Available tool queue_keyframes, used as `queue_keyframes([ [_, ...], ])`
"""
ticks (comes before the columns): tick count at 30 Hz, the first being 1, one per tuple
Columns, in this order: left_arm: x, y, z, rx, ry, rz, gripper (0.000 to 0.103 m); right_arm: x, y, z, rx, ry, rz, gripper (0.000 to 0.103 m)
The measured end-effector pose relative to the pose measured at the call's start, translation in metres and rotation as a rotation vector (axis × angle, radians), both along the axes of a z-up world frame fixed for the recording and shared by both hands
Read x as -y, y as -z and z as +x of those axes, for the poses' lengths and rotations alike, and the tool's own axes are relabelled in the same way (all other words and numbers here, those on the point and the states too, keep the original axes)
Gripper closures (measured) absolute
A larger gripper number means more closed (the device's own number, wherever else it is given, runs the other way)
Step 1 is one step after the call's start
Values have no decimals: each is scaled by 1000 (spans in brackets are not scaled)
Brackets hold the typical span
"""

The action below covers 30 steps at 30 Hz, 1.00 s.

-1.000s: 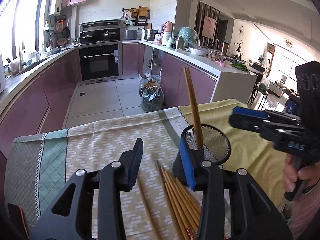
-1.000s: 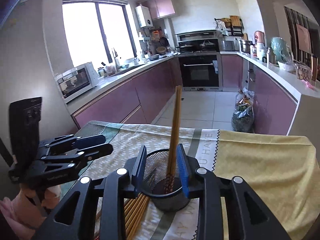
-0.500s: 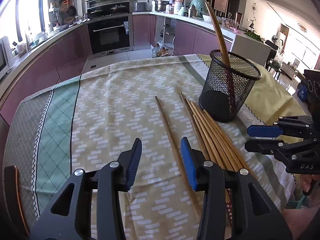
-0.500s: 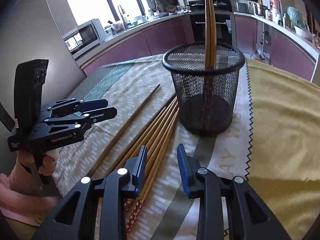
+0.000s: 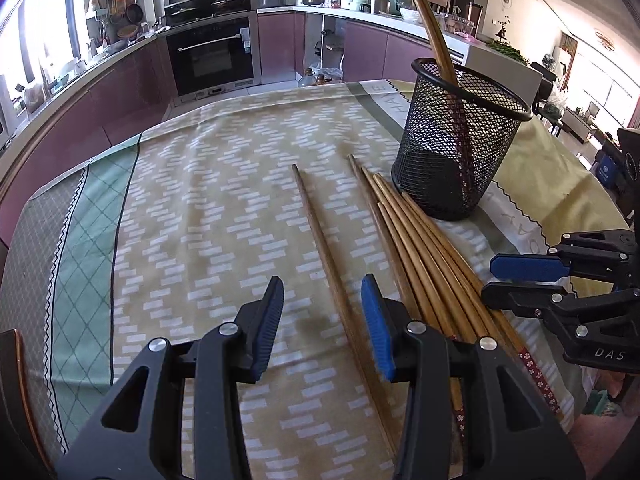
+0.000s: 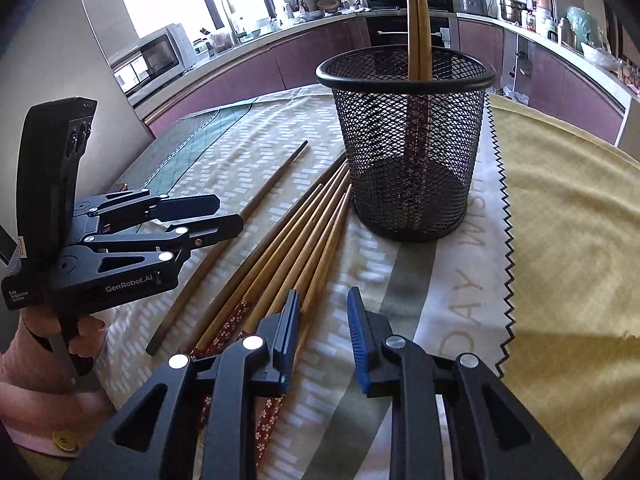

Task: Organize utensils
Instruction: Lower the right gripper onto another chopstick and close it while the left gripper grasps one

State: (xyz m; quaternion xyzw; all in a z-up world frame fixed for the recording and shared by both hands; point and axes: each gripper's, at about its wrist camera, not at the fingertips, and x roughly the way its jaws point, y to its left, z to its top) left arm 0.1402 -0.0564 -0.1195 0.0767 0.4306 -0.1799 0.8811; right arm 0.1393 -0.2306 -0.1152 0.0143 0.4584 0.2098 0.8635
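Observation:
A black mesh cup (image 5: 460,136) (image 6: 408,140) stands upright on the tablecloth with two wooden chopsticks (image 5: 430,28) (image 6: 418,20) in it. Several loose chopsticks (image 5: 416,248) (image 6: 288,252) lie in a bundle in front of the cup. One darker chopstick (image 5: 324,252) (image 6: 236,224) lies apart to their left. My left gripper (image 5: 322,320) is open and empty, low over the darker chopstick; it also shows in the right wrist view (image 6: 228,216). My right gripper (image 6: 322,332) is open and empty, just above the bundle's near ends; it also shows in the left wrist view (image 5: 520,280).
The table is covered by a patterned cloth (image 5: 200,208) with a yellow cloth (image 6: 568,240) on the right. Behind it are kitchen counters (image 5: 120,80) and an oven (image 5: 212,52). The table's near edge is under both grippers.
Both grippers pulled back from the cup and came down toward the loose chopsticks. The right gripper, earlier around the cup, now sits in front of it. Both stayed open.

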Motion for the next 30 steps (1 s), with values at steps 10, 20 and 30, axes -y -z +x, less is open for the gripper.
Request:
queue_keyframes([
  [10, 8, 6, 8, -24, -2, 18, 65, -6, 2, 5, 5, 13, -39, 85],
  [20, 22, 4, 35, -39, -17, 16, 72, -13, 2, 20, 10, 32, -36, 91],
  [30, 21, 4, 46, -60, -57, -38, 93, -3, 2, 18, -6, 36, 10, 96],
])
